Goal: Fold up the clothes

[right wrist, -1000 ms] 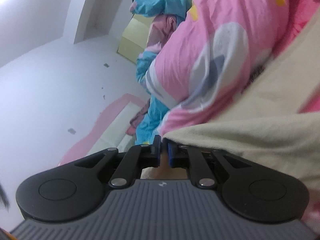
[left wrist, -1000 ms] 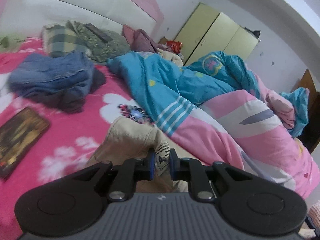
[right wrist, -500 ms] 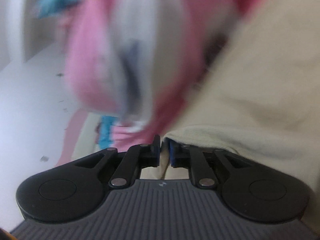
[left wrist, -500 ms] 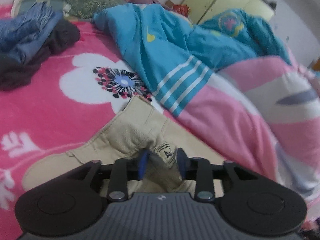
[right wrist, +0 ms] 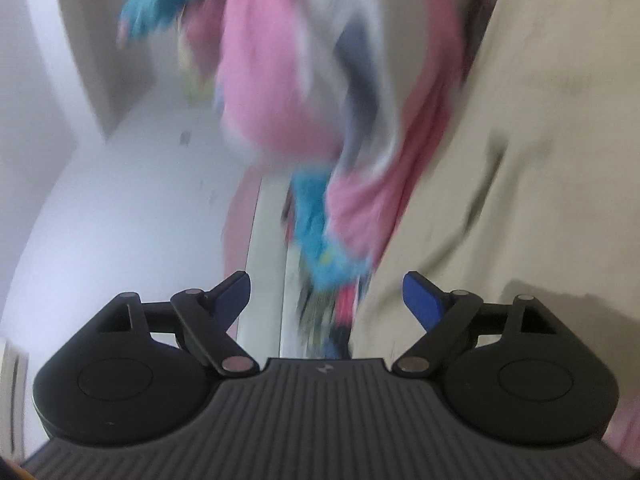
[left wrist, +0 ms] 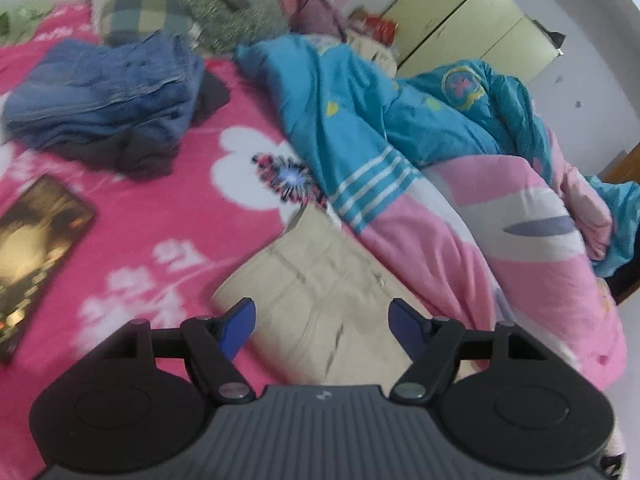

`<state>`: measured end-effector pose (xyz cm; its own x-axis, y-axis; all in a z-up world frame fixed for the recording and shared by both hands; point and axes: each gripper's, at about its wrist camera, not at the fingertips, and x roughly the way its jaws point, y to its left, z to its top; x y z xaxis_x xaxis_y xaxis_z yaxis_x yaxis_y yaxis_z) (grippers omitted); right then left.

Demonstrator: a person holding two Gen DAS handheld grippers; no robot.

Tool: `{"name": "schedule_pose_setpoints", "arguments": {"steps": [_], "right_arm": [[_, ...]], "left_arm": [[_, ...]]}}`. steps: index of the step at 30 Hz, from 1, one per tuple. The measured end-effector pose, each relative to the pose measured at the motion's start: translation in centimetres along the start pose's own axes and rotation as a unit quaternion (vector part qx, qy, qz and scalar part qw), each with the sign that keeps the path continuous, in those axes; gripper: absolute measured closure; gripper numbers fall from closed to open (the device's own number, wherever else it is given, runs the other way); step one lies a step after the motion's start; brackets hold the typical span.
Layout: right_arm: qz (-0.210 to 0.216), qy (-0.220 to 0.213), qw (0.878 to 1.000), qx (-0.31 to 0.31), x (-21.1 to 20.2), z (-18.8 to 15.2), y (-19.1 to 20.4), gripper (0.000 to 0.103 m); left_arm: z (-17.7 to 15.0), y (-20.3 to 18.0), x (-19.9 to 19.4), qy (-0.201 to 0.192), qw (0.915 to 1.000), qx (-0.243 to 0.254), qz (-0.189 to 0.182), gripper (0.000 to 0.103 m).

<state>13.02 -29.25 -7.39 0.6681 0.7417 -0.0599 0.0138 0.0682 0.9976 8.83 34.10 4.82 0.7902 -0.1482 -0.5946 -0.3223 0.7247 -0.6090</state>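
Folded beige trousers [left wrist: 320, 280] lie flat on the pink flowered bedsheet [left wrist: 160, 240], beside the pink and blue duvet [left wrist: 460, 220]. My left gripper [left wrist: 322, 320] is open and empty just above the near end of the trousers. My right gripper [right wrist: 326, 294] is open and empty; the beige trousers [right wrist: 540, 140] fill the right side of its blurred, tilted view, with one fingertip [right wrist: 420, 296] over the cloth.
A stack of folded blue jeans and dark clothes [left wrist: 108, 96] sits at the back left. A dark flat book [left wrist: 36, 248] lies at the left. Pillows [left wrist: 180, 12] and a yellow wardrobe [left wrist: 472, 16] stand behind. The duvet [right wrist: 288, 80] shows blurred.
Both grippers were shut on the beige trousers; both have opened and let go. The trousers now lie folded flat on the bed. The left gripper has drawn back.
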Motion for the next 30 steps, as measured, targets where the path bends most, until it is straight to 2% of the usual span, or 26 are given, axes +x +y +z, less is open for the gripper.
{"name": "schedule_pose_setpoints", "arguments": {"steps": [4, 6, 9, 11, 13, 16, 19, 21, 27, 30], "right_arm": [[-0.018, 0.084, 0.996, 0.025, 1.3, -6.6, 1.2, 0.018], [-0.034, 0.109, 0.992, 0.052, 2.3, -9.9, 0.4, 0.016], [-0.07, 0.116, 0.987, 0.082, 4.4, -13.0, -1.7, 0.014], [-0.101, 0.087, 0.987, 0.093, 5.8, -13.7, -3.1, 0.014], [-0.13, 0.05, 0.985, 0.098, 7.0, -14.0, -4.2, 0.014], [-0.143, -0.009, 0.986, 0.089, 7.2, -14.2, -4.2, 0.015], [-0.173, -0.071, 0.982, 0.038, 7.7, -13.9, -3.0, 0.015], [-0.185, -0.099, 0.977, 0.028, 7.9, -13.1, -3.0, 0.015], [-0.19, -0.165, 0.968, 0.02, 8.5, -11.3, -3.8, 0.015], [-0.181, -0.195, 0.964, 0.019, 8.9, -10.3, -4.6, 0.015]], "left_arm": [[1.2, 0.7, -5.4, 0.009, 0.9989, -0.017, -0.042, 0.03], [0.9, 1.1, -6.2, 0.026, 0.9976, -0.023, -0.06, 0.029], [-1.2, 1.5, -4.3, 0.058, 0.9976, -0.02, -0.033, 0.029], [-3.2, 1.9, -1.9, 0.064, 0.9978, -0.012, -0.015, 0.029], [-4.8, 2.7, 0.8, 0.059, 0.9978, -0.025, -0.021, 0.029], [-6.3, 3.5, 4.6, 0.034, 0.9977, -0.051, -0.03, 0.029], [-7.3, 4.3, 7.9, 0.018, 0.9949, -0.094, -0.032, 0.03], [-7.8, 4.8, 9.7, 0.012, 0.993, -0.114, -0.031, 0.03], [-7.7, 4.4, 11.4, -0.036, 0.9924, -0.114, -0.029, 0.031], [-7.6, 4.1, 11.9, -0.05, 0.9914, -0.119, -0.023, 0.043]]}}
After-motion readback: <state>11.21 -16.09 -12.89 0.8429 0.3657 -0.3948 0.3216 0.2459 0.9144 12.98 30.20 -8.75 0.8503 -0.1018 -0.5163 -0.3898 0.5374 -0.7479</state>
